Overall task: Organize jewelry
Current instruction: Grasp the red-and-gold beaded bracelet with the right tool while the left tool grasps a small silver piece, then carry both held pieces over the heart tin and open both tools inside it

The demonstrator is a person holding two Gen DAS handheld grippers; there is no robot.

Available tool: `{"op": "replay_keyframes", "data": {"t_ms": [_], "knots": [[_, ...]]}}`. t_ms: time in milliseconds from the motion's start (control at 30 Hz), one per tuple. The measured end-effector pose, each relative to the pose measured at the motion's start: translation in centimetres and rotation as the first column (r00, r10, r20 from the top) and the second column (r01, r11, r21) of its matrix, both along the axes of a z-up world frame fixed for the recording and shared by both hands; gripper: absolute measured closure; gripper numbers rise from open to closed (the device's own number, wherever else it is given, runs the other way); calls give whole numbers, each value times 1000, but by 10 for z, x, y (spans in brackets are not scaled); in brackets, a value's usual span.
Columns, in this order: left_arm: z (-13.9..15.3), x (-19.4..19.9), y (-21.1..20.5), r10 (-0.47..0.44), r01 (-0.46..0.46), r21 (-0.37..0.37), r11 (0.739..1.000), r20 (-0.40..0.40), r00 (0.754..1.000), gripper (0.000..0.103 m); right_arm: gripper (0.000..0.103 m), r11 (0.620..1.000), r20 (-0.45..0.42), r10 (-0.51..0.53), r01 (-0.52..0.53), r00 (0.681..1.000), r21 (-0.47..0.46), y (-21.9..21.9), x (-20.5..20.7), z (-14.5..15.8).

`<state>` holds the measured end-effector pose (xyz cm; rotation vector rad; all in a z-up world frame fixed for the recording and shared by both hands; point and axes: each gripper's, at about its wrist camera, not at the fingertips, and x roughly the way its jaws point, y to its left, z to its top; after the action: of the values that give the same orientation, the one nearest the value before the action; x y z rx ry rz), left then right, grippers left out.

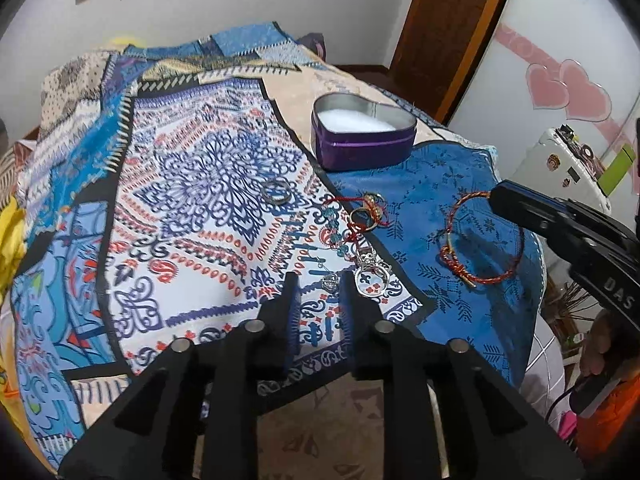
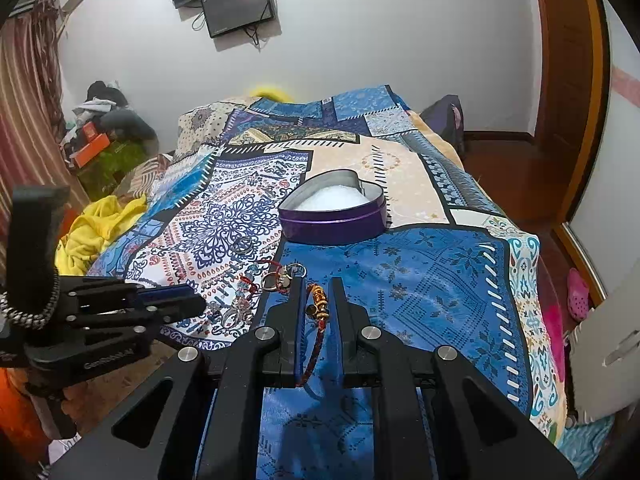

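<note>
A purple heart-shaped tin [image 1: 362,136] with white padding stands open on the patterned bedspread; it also shows in the right wrist view [image 2: 334,216]. A red braided bracelet [image 1: 480,240] with gold beads lies on the blue patch. My right gripper [image 2: 318,284] is open around its beaded end [image 2: 317,300]; the right gripper shows in the left wrist view [image 1: 500,200] at the bracelet's far edge. My left gripper [image 1: 318,280] is open, with a small silver charm [image 1: 330,281] between its tips. A silver ring [image 1: 276,192] and a tangle of rings and a teal bead chain [image 1: 360,220] lie nearby.
The bedspread [image 2: 440,272] drops off at the right edge toward a wooden floor. Yellow cloth [image 2: 100,228] and clutter lie to the left. A white cabinet with pink hearts [image 1: 560,88] stands at the right.
</note>
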<state>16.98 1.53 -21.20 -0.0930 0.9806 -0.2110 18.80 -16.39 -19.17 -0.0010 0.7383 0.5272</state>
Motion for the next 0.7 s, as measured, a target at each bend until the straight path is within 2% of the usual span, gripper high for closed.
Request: {"op": "replay_keyframes", "data": {"t_ms": [333, 400, 433, 700], "knots": [[-8, 6, -9, -11, 11, 9, 1000, 4, 1000, 83, 93, 1000, 5, -3, 3, 1000, -7, -4, 2, 1], [-8, 6, -9, -6, 6, 25, 1000, 8, 1000, 91, 93, 1000, 13, -1, 1, 1000, -8, -3, 3, 3], [-8, 6, -9, -4, 4, 28, 1000, 10, 1000, 91, 93, 1000, 16, 0, 0, 1000, -8, -3, 3, 4], [7, 1, -1, 18, -20, 31, 999, 55, 998, 91, 93, 1000, 60, 0, 0, 998, 2, -2, 11, 17]]}}
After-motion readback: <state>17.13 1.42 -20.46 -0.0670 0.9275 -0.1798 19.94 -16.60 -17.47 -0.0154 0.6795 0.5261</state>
